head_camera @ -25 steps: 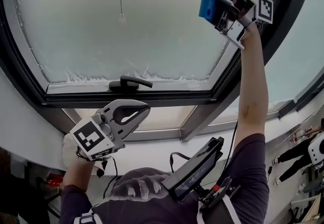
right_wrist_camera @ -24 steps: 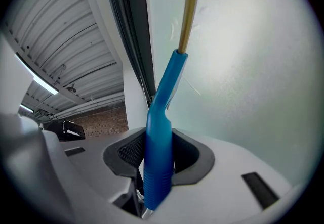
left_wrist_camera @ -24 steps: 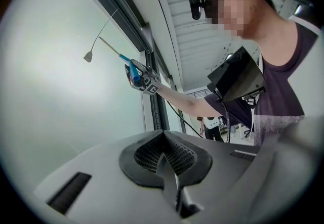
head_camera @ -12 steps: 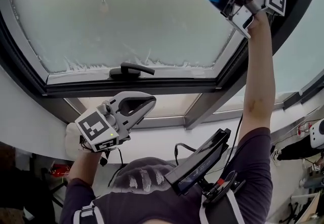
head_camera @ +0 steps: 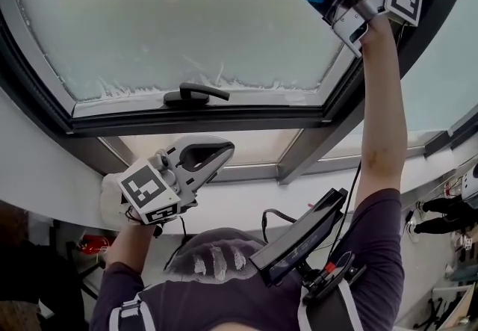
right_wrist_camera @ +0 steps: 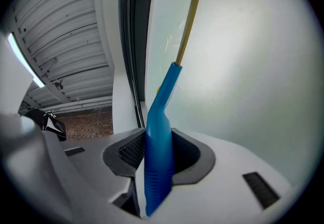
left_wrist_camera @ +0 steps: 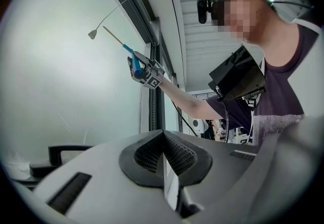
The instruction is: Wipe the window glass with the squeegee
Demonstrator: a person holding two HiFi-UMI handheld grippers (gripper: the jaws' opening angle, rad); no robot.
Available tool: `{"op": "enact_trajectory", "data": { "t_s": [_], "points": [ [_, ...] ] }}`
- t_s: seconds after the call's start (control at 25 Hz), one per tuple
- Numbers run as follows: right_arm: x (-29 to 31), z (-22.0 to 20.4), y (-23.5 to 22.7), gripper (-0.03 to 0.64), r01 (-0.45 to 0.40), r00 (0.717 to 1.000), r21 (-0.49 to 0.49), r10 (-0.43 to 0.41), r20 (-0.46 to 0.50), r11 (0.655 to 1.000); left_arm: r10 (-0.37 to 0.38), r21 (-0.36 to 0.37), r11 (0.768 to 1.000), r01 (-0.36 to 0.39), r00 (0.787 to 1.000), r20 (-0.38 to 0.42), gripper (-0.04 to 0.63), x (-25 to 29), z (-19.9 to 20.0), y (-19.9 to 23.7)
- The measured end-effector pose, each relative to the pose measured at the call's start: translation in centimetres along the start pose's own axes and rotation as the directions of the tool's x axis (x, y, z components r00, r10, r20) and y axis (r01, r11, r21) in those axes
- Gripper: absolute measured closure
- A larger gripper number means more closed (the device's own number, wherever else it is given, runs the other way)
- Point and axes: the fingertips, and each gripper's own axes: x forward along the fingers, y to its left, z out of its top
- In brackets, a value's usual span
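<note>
What carries anything before me is the window: its dark frame [head_camera: 224, 125] runs under the window glass [head_camera: 224, 16], and on the pale lower rail [head_camera: 261, 107] of the sash sits a black handle [head_camera: 196, 93], its lever lying level along the rail. A ragged white fringe [head_camera: 119, 88] clings to the glass's bottom edge, just above that rail. Beneath the frame a white sill [head_camera: 52, 172] curves away to both sides.

squeegee [right_wrist_camera: 163, 101] in right gripper [right_wrist_camera: 158, 141] before window glass [head_camera: 224, 16], handle [head_camera: 196, 94] below, left gripper [head_camera: 222, 150] lowest
</note>
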Motion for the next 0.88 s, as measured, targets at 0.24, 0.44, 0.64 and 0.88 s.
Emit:
{"op": "enact_trajectory", "data": {
  "t_s": [0.24, 0.44, 0.64, 0.88],
  "points": [
    [-0.5, -2.0, -0.5, 0.486, 0.016, 0.998, 0.008, -0.016, 0.062, 1.0, 0.02, -0.074, 0.997, -0.022, 1.0, -0.019, 0.589, 0.6, -3.2, -0.9],
    [-0.6, -3.1, -0.8, 0.486, 0.008, 0.994, 0.025, -0.01, 0.104, 1.0, 0.035, -0.096, 0.995, -0.037, 0.999, -0.026, 0.589, 0.7, -4.0, -1.4],
    [-0.9, -4.7, -1.4, 0.486, 0.012, 0.989, 0.022, -0.015, 0.145, 1.0, 0.044, -0.136, 0.989, -0.049, 0.998, -0.039, 0.589, 0.8, -5.2, -1.7],
    [-1.5, -6.9, -2.4, 0.485, 0.008, 0.99, 0.038, -0.013, 0.143, 0.999, 0.021, -0.162, 0.986, -0.029, 0.998, -0.052, 0.589, 1.3, -6.1, -2.4]
  ]
}}
